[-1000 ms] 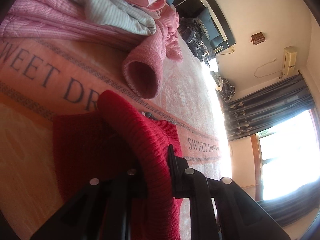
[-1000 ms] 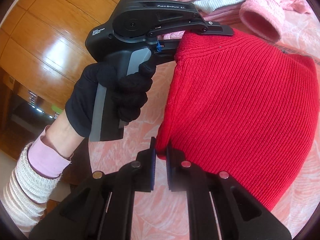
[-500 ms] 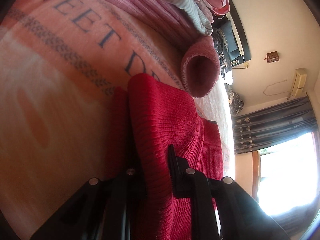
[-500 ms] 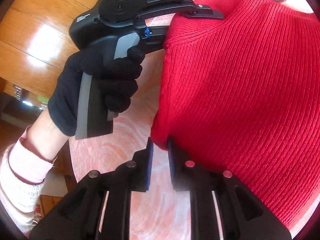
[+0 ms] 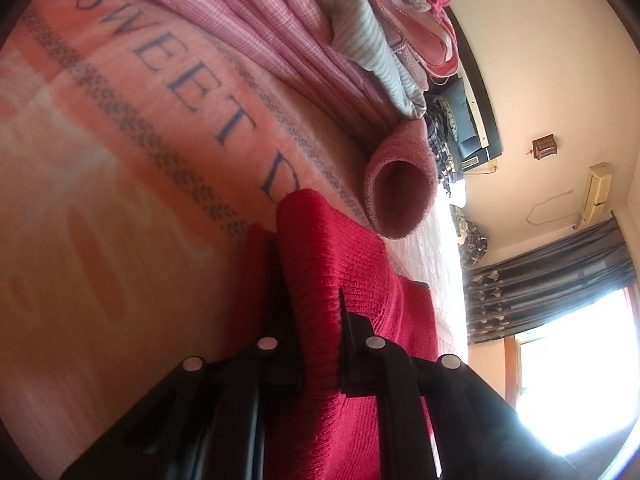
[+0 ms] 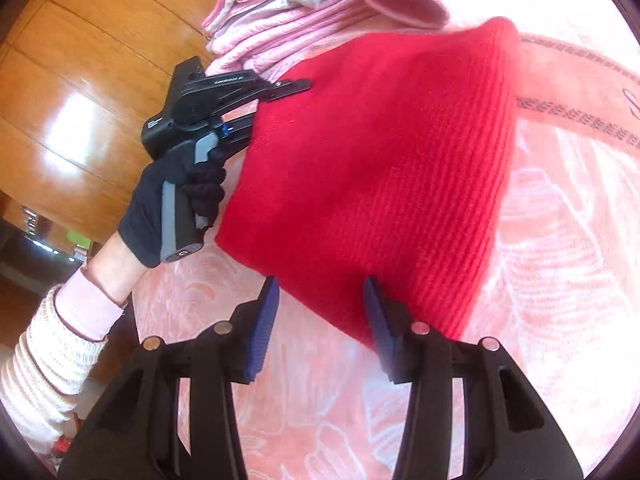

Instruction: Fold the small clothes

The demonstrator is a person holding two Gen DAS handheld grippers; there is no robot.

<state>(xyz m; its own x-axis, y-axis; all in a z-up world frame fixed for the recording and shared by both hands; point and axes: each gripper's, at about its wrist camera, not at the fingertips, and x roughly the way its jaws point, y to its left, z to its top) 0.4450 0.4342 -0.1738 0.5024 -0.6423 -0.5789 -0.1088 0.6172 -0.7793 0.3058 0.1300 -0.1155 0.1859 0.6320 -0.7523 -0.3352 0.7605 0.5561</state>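
Note:
A red ribbed knit garment [image 6: 372,168] lies folded on the pink bedspread [image 6: 560,280]. My left gripper [image 5: 316,312] is shut on a thick fold of the red knit [image 5: 340,280]; from the right wrist view it [image 6: 276,92] grips the garment's far left corner, held by a black-gloved hand [image 6: 160,208]. At the garment's near edge my right gripper [image 6: 320,312] stands open, its blue pads [image 6: 266,320] apart with nothing between them.
A stack of pink and grey striped folded clothes [image 5: 320,40] lies beyond the red knit, with a pink knitted cuff [image 5: 400,196] open toward me. A wooden wardrobe [image 6: 80,60] stands left of the bed. A curtained window [image 5: 560,320] is at the right.
My right gripper has opened, let go of the red garment's near corner and drawn back. The garment has been lowered onto the bedspread. The left gripper stays shut on its fold.

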